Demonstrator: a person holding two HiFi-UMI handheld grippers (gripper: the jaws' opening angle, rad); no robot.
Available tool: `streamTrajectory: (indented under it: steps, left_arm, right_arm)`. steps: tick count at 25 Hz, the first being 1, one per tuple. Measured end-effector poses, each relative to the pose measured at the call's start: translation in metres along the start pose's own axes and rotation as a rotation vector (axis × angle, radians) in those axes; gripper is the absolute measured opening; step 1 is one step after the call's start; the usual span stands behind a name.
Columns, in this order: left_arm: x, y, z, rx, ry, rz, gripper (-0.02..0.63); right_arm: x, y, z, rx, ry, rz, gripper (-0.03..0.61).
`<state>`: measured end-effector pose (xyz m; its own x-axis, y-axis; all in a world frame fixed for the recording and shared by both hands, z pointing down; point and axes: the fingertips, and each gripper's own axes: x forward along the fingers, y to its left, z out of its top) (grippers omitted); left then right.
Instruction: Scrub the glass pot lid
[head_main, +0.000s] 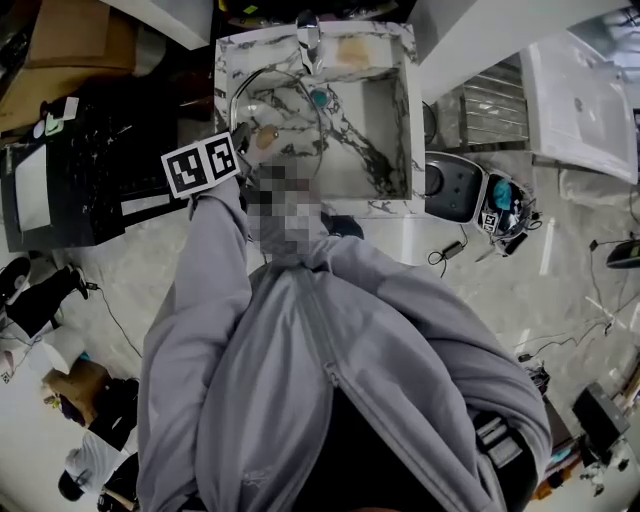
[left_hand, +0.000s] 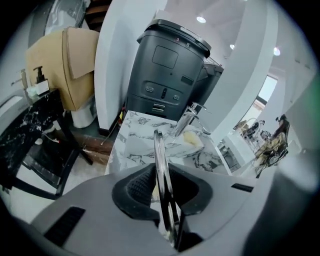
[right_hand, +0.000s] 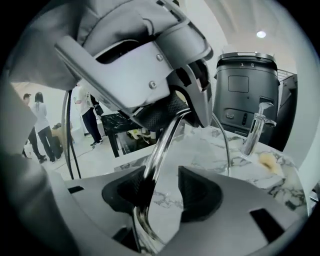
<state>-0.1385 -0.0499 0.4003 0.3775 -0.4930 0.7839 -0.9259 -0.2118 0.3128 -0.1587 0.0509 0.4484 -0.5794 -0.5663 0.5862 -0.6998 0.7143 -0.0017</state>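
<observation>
The glass pot lid (head_main: 285, 105) is held upright over the left part of the marble sink (head_main: 400, 120). My left gripper (head_main: 240, 140), with its marker cube, grips the lid's rim from the left. Looking along that gripper (left_hand: 162, 187), the lid (left_hand: 159, 150) stands edge-on between the pads. In the right gripper view, the left gripper (right_hand: 170, 112) clamps the rim from above. My right gripper (right_hand: 162, 192) stands open with the lid's metal rim (right_hand: 165, 140) inside the gap, close to its left pad. The head view does not show the right gripper.
A chrome faucet (head_main: 309, 35) rises at the sink's back edge, with a yellow sponge (head_main: 350, 50) beside it. Behind the sink stands a dark bin (left_hand: 167, 70). A black table (head_main: 80, 180) lies to the left. People (right_hand: 37, 125) stand in the background.
</observation>
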Motion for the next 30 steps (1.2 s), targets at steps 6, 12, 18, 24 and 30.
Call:
streamTrajectory:
  steps: [6, 12, 18, 24, 30]
  left_arm:
    - [0.001, -0.004, -0.005, -0.147, -0.036, -0.063, 0.128]
    - [-0.002, -0.017, -0.002, -0.292, -0.101, -0.197, 0.194]
    - [-0.02, -0.025, -0.002, -0.301, -0.195, -0.345, 0.224]
    - [-0.053, -0.014, 0.008, -0.217, -0.332, -0.409, 0.224]
    - [-0.05, -0.015, -0.009, -0.069, -0.296, -0.44, 0.226]
  right_arm:
    - [-0.027, -0.03, -0.011, -0.004, 0.04, -0.056, 0.093]
    - [-0.047, -0.054, -0.009, -0.099, 0.071, -0.088, 0.044]
    - [-0.059, -0.054, -0.006, -0.1, 0.082, -0.028, 0.043]
    - [-0.068, -0.064, 0.001, 0.003, 0.07, 0.017, 0.044]
    - [-0.08, -0.077, 0.014, 0.185, 0.03, 0.103, 0.044]
